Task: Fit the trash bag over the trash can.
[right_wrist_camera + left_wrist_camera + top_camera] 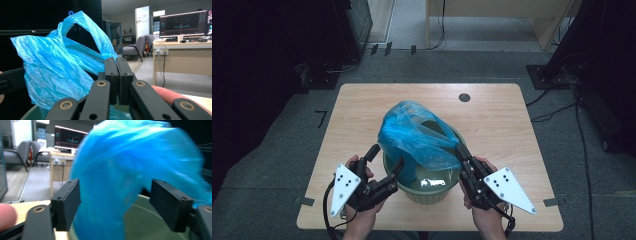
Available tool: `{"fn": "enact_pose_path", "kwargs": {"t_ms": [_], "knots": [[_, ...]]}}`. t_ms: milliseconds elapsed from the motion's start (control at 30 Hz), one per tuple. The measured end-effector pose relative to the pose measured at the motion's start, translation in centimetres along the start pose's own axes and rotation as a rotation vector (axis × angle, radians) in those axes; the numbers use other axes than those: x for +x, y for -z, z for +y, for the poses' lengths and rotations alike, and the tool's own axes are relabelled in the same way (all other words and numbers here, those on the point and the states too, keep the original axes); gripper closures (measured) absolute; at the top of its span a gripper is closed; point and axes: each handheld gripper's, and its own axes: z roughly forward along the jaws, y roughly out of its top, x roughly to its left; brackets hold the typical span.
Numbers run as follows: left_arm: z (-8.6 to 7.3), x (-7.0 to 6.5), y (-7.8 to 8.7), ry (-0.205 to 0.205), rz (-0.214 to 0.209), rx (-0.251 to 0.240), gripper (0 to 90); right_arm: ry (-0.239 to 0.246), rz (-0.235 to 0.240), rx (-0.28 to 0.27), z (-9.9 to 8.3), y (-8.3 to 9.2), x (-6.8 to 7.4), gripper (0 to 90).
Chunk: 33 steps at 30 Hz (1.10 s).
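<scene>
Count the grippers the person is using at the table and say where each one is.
2. The left gripper is by the green bin's near-left rim, beside the blue bag; the right gripper is at the right rim, against the bag.

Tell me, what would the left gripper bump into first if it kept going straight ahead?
Most likely the blue plastic bag. The left gripper has its jaws open, and the bag hangs right ahead between them, above the green bucket. How near the bag is cannot be told for sure, because the picture is blurred.
</scene>
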Motion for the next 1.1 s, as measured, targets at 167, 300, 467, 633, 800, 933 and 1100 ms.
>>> {"fn": "enact_pose_path", "kwargs": {"t_ms": [167, 300, 467, 633, 800, 933, 1100], "knots": [[-0.2, -1.7, 0.0, -0.016, -0.127, 0.022, 39.7, 0.001, 0.008, -0.001, -0.2, 0.0, 0.8, 89.8], [-0.2, -2.6, -0.4, 0.009, -0.191, 0.067, 26.2, 0.009, 0.038, 0.003, -0.4, -0.1, 1.6, 89.7], [0.1, -2.3, -0.2, -0.005, -0.186, 0.055, 64.8, 0.052, 0.108, 0.005, -0.8, -0.1, 2.6, 89.6], [1.0, 0.2, 0.5, 0.038, -0.202, 0.055, 90.0, 0.047, 0.068, -0.016, -0.2, 0.2, 1.3, 89.7], [1.9, 2.7, 1.5, 0.057, -0.172, 0.041, 90.0, 0.044, 0.008, -0.05, 1.0, 1.1, -0.6, 89.9], [2.4, 4.6, 2.2, 0.071, -0.144, 0.05, 90.0, 0.066, -0.036, -0.064, 1.7, 1.7, -1.6, 90.0], [2.5, 6.9, 3.7, 0.076, -0.108, 0.071, 90.0, 0.121, -0.063, -0.037, 1.7, 3.1, -2.6, 90.0]]}}
